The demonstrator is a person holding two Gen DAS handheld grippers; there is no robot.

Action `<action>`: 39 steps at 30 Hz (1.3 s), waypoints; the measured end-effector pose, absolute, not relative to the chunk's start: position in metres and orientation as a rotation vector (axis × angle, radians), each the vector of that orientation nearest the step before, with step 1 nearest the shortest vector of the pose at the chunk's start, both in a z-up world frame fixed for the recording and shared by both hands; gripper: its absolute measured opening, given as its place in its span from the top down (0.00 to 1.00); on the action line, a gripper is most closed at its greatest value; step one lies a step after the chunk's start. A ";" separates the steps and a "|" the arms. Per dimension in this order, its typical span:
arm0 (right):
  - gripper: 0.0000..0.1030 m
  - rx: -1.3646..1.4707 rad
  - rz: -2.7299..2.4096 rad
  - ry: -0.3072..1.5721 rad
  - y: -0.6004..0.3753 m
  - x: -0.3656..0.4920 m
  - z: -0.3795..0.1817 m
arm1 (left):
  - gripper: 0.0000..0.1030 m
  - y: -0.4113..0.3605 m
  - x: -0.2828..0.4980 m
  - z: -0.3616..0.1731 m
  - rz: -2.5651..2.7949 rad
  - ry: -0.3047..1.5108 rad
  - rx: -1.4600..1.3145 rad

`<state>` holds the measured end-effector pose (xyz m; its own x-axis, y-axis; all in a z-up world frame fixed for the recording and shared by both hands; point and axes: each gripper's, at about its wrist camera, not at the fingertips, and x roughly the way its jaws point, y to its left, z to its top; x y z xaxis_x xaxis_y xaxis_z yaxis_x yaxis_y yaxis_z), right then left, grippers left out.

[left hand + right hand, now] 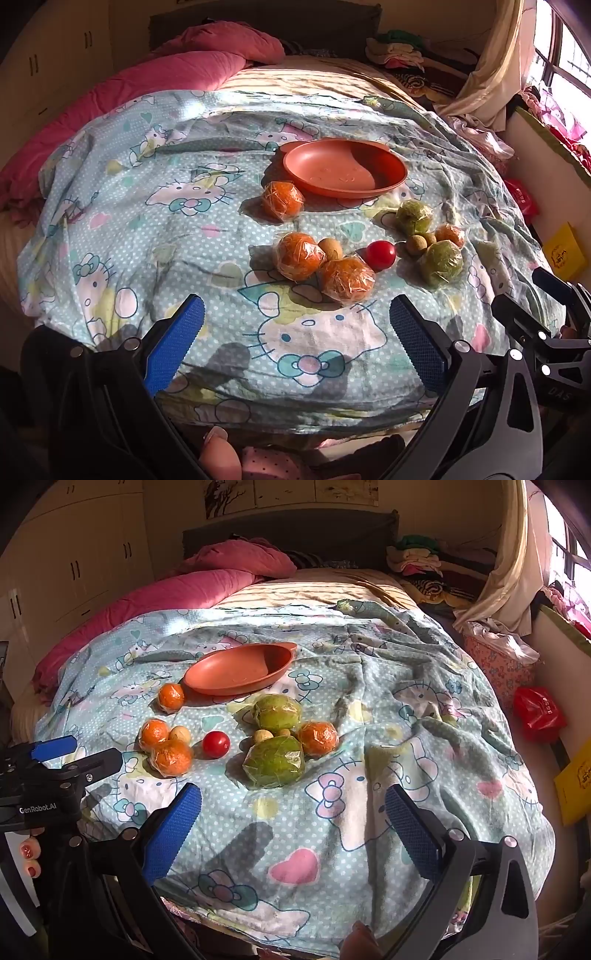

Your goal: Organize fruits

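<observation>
I have both grippers hovering over the near edge of the bed, above the cartoon-print blanket [207,236]. The left gripper [295,343] has its blue fingers [173,343] spread wide with nothing between them, and the right gripper [291,830] is just as wide and just as empty.

My landmark is the terracotta plate [343,170], which sits empty on the blanket. Just beside its near-left rim lies one wrapped orange [282,199]. Nearer to me than that, a pair of wrapped oranges [321,266] touch each other, with a small tan fruit [330,248] tucked against them on the plate side. To the right of that pair I see a red cherry tomato [381,254], a little apart from it.

Nearer than the plate's right rim is the second cluster: a wrapped green fruit [277,710] closest to the plate, another wrapped green fruit [275,761] closest to me, two small tan fruits [263,735] between them, and a fourth wrapped orange [318,738] on the right side.

Beyond the plate lies a pink quilt [177,77].
</observation>
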<state>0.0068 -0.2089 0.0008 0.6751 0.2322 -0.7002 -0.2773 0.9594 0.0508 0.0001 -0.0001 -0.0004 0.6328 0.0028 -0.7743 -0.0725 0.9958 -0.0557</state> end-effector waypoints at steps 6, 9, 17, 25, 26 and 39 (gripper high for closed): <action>0.04 -0.061 0.286 0.778 -0.210 0.007 -0.001 | 0.08 0.000 0.000 0.000 0.041 0.885 -0.086; 0.04 -0.061 0.286 0.778 -0.211 0.008 -0.003 | 0.08 0.000 0.000 0.000 0.040 0.885 -0.086; 0.04 -0.061 0.285 0.777 -0.208 0.007 0.002 | 0.08 -0.003 0.001 -0.001 0.039 0.886 -0.086; 0.04 -0.059 0.287 0.776 -0.209 0.007 0.002 | 0.08 -0.008 0.001 -0.002 0.033 0.886 -0.082; 0.04 -0.059 0.287 0.776 -0.208 0.007 0.003 | 0.08 -0.007 0.001 -0.002 0.032 0.885 -0.083; 0.04 -0.059 0.286 0.777 -0.207 0.006 0.003 | 0.08 -0.008 0.001 -0.002 0.030 0.886 -0.084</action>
<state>0.0063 -0.2069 0.0031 0.6763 0.2327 -0.6989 -0.2760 0.9597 0.0524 0.0005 -0.0075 -0.0022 0.6327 -0.0083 -0.7743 -0.0612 0.9963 -0.0607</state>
